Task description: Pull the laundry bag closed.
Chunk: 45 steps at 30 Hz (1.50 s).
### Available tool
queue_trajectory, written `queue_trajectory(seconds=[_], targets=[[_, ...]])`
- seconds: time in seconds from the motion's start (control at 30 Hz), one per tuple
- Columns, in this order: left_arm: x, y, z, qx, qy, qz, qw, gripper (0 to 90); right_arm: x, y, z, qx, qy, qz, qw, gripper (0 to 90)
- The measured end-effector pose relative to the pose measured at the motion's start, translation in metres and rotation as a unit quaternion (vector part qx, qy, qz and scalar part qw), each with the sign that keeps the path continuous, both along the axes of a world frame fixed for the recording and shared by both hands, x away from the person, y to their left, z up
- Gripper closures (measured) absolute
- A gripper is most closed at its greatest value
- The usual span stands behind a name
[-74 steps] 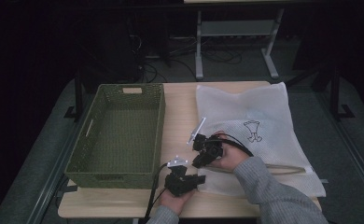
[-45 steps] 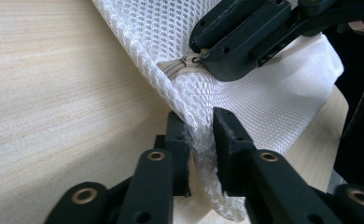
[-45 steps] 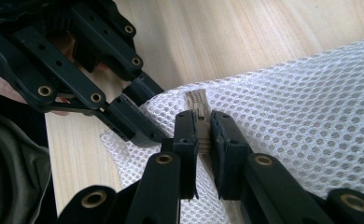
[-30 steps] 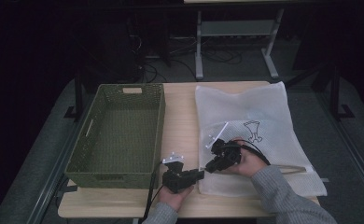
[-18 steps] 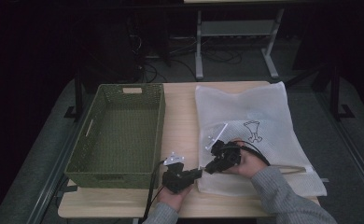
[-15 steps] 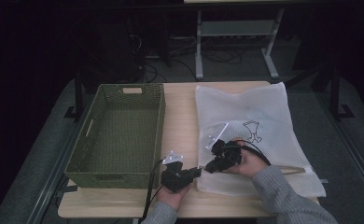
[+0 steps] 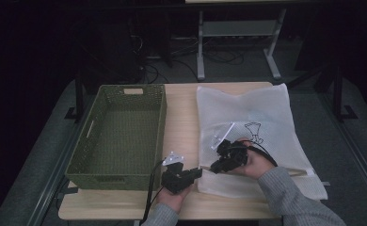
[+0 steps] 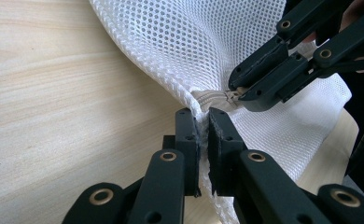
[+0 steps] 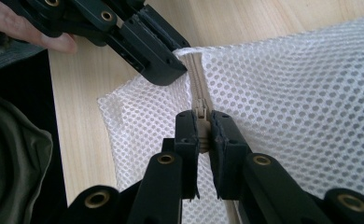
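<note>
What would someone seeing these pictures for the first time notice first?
Two black grippers meet at the near corner of a white mesh bag on the table's right half. The left gripper pinches the mesh at the zipper's end, and the right gripper clamps the zipper pull. A green woven basket sits on the left.

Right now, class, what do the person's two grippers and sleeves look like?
Both the left gripper and the right gripper are black, with paired flat jaws and brass-coloured rivets. A grey three-cornered plate tops the left one, and black cables trail from both. The sleeves are grey knit.
</note>
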<state>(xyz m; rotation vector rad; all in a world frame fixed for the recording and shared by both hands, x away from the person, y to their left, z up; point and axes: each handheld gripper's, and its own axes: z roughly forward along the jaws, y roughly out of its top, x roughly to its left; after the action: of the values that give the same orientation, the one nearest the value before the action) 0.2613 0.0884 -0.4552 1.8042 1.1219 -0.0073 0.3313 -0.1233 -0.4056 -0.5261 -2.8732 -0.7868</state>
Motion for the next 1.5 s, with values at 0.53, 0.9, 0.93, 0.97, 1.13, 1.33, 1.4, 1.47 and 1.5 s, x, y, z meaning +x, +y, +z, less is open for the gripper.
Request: queue_trajectory(seconds=[0.53,0.9,0.93,0.97,1.13,1.33,1.4,1.47,1.5], targets=[[-0.002,0.004,0.003,0.011,-0.01,0.0,0.9999,83.6,-0.004,-0.013,0.002,-0.004,-0.001,-0.006,1.0,81.5],[-0.003,0.006,0.004,0.018,-0.014,0.001,0.9997,83.4,-0.007,-0.022,0.007,-0.002,-0.004,-0.01,0.9999,81.4],[-0.003,0.007,0.004,0.017,-0.013,0.001,0.9998,83.4,-0.007,-0.023,0.008,-0.003,-0.004,-0.013,0.9999,81.4],[-0.003,0.007,0.004,0.017,-0.014,0.001,0.9998,83.4,-0.008,-0.024,0.008,-0.002,-0.005,-0.013,0.9999,81.4],[-0.003,0.007,0.004,0.022,-0.015,0.002,0.9996,83.3,-0.01,-0.03,0.011,-0.002,-0.007,-0.017,0.9998,81.4],[-0.003,0.008,0.004,0.024,-0.016,0.001,0.9996,83.3,-0.011,-0.036,0.013,-0.002,-0.009,-0.02,0.9998,81.4],[-0.003,0.008,0.004,0.026,-0.016,0.001,0.9995,83.3,-0.011,-0.037,0.014,-0.001,-0.01,-0.02,0.9998,81.4],[-0.003,0.009,0.004,0.026,-0.017,-0.001,0.9995,83.2,-0.012,-0.039,0.014,-0.001,-0.01,-0.022,0.9997,81.4],[-0.003,0.009,0.005,0.026,-0.017,0.0,0.9995,83.1,-0.012,-0.04,0.015,-0.001,-0.011,-0.022,0.9997,81.4]])
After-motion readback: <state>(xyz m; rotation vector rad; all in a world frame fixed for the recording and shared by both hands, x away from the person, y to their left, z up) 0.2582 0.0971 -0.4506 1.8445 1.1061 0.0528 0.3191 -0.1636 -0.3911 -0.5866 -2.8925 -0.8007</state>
